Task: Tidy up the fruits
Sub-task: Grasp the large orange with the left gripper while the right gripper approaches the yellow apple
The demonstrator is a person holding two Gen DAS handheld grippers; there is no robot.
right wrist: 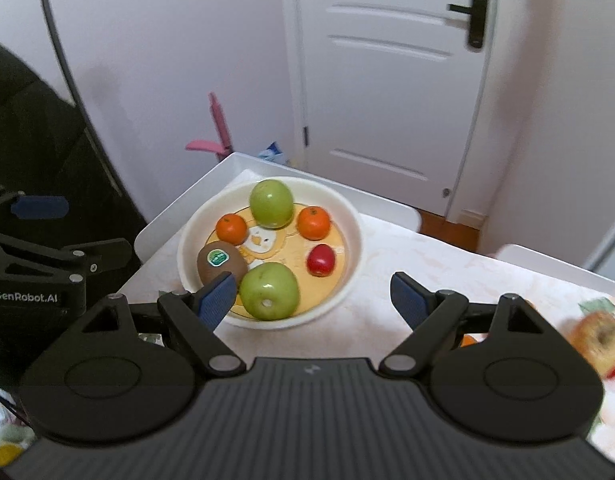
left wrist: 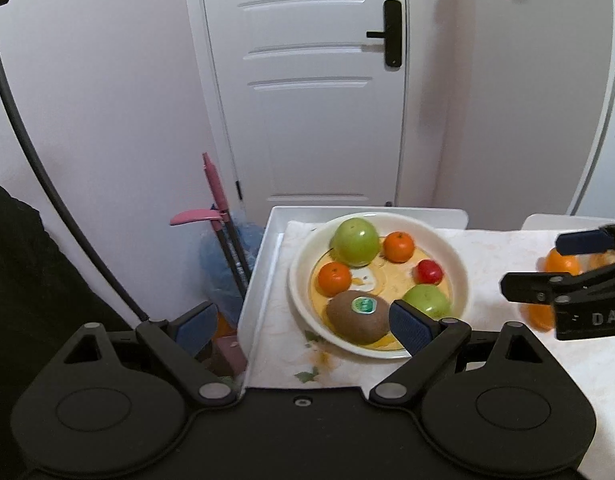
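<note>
both grippers wide open and empty, left gripper (left wrist: 301,326), right gripper (right wrist: 313,300), plate (right wrist: 349,276) of fruit ahead, pink broom (left wrist: 215,196) beside table

Both wrist views look steeply down — sharing the plate (left wrist: 459,268)

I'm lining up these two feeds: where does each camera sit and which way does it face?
Left wrist: on the left tool, angled down at the plate; own open fingers show, right tool at the right edge.
Right wrist: on the right tool, facing the plate; left tool at left.
Shared: plate, kiwi, door.
</note>
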